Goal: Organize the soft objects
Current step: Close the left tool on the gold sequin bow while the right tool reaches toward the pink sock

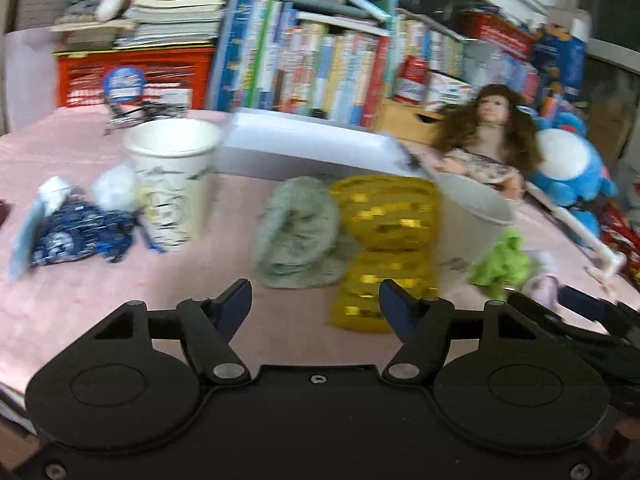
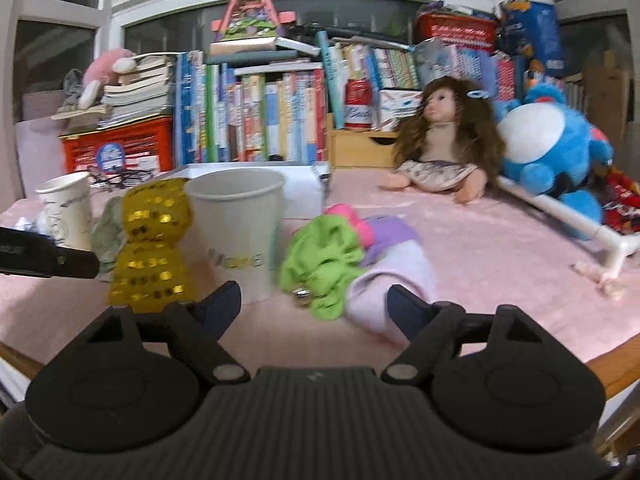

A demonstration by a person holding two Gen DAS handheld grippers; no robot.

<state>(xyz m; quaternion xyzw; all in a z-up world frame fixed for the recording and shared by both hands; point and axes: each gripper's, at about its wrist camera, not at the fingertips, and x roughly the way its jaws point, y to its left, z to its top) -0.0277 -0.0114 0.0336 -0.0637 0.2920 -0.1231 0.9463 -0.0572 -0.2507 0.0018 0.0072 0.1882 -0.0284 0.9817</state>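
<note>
A: Item 1, left gripper: fingers apart, nothing between them, hovering over the pink cloth. Item 2, right gripper: fingers also apart and empty.

B: And the soft goods?

A: From the left wrist view, a grey-green cloth bundle lay at 12 o'clock of the left gripper, touching a gold sequinned pouch at about 1 o'clock. From the right wrist view, a green fabric piece sat at 12 o'clock, touching a lilac sock whose near end reached the right-hand fingertip. A pink and purple item lay just behind them.

B: Containers?

A: 2 paper cups: a plain cup between the gold pouch and the green fabric, and a printed cup at 10 o'clock of the left gripper. Neither showed its contents.

B: The step, as you judged it?

A: Probably a first pickup; no soft item appeared sorted yet. The right gripper was best placed for the lilac sock. It should have closed across the bunched middle, not the loose edge, and lifted straight up so the green fabric did not drag along.

B: Hazards?

A: The plain cup stood near, upright and light; a sideways sweep might have tipped it. The view was blurred, so contact could not be judged finely.
</note>
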